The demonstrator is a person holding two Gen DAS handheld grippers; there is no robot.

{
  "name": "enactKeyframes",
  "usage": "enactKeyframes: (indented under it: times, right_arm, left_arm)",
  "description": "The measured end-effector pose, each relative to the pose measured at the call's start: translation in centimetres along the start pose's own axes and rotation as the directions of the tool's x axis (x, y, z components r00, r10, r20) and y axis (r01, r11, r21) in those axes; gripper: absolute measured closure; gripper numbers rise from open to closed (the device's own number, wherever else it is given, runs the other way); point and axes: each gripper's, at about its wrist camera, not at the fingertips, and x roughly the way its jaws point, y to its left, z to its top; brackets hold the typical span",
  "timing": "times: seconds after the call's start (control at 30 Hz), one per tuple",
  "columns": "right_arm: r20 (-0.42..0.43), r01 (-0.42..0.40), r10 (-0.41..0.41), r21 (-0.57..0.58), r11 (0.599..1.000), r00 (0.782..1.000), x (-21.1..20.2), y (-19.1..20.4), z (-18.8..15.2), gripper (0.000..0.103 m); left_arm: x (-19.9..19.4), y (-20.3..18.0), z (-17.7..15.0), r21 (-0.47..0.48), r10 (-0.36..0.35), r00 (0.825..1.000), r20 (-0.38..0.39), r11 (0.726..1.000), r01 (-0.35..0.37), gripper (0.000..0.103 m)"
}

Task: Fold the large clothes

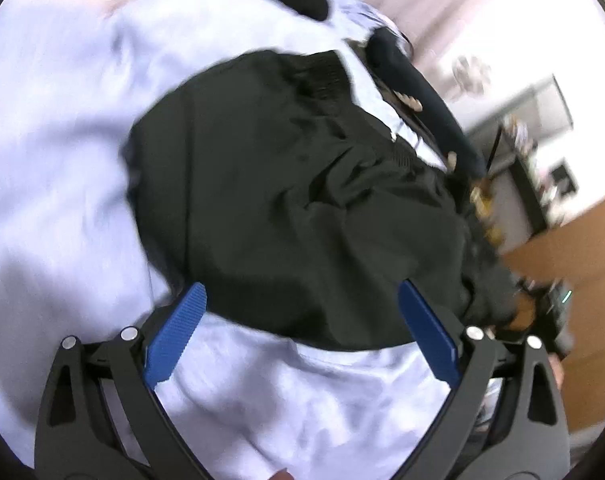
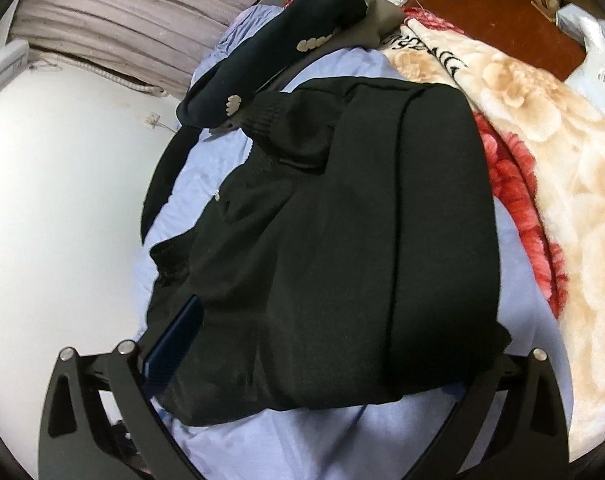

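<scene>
- A black garment (image 2: 334, 240) lies on a pale blue bedsheet (image 2: 286, 448), already gathered into a compact, roughly rectangular bundle with layers stacked on one another.
- A ribbed cuff or hem (image 2: 270, 120) shows at the far end of the bundle; along its right side a long folded panel lies flat and neat.
- The near left part looks less tidy: the left wrist view shows creases and a bunched edge, though that picture is blurred.
- The left gripper (image 1: 302, 324) hovers at the near edge of the bundle with its blue fingers (image 1: 174, 336) spread wide, holding nothing.
- The right gripper (image 2: 314, 356) sits over the near end of the garment; one blue finger (image 2: 174, 344) shows at the left, the other is hidden by cloth, so I cannot tell whether it pinches anything.
- Beyond lies a dark navy garment (image 2: 278, 44) with pale buttons, and a floral blanket (image 2: 542, 140) covers the bed's right side.
- Judgement: the main folds seem done; smoothing or one last fold may remain.
</scene>
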Motion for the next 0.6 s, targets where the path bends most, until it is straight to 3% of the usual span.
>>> enactKeyframes:
  times: [0.1,0.27,0.43,0.53,0.6]
  right_arm:
    - [-0.005,-0.036,0.037,0.021,0.999,0.999,-0.4,-0.2,0.2,0.004]
    - [-0.024,-0.064,0.065,0.030,0.998,0.998,-0.6,-0.4,0.4,0.004]
    - [-0.040,-0.037,0.038,0.004,0.999,0.999,-0.3,0.1,0.6,0.004]
    - [-0.045,-0.032,0.032,0.001,0.999,0.998,-0.5,0.2,0.6,0.005]
    - [-0.034,-0.073,0.073,0.005,0.997,0.997,-1.3,0.7,0.9,0.005]
  left_arm:
    - [0.7,2.2,0.5,-0.144,-0.051,0.999,-0.004,0.988,0.050,0.009]
    - [2.5,3.8,1.6,-0.238,-0.024,0.999,-0.026,0.971,0.017,0.009]
    - [4.2,3.0,2.2,-0.211,0.017,0.999,-0.040,0.977,-0.025,0.007]
    - [4.7,2.5,3.3,-0.226,-0.006,0.999,-0.036,0.974,-0.002,0.007]
    - [4.3,2.2,4.0,-0.237,-0.030,0.999,-0.023,0.971,0.024,0.007]
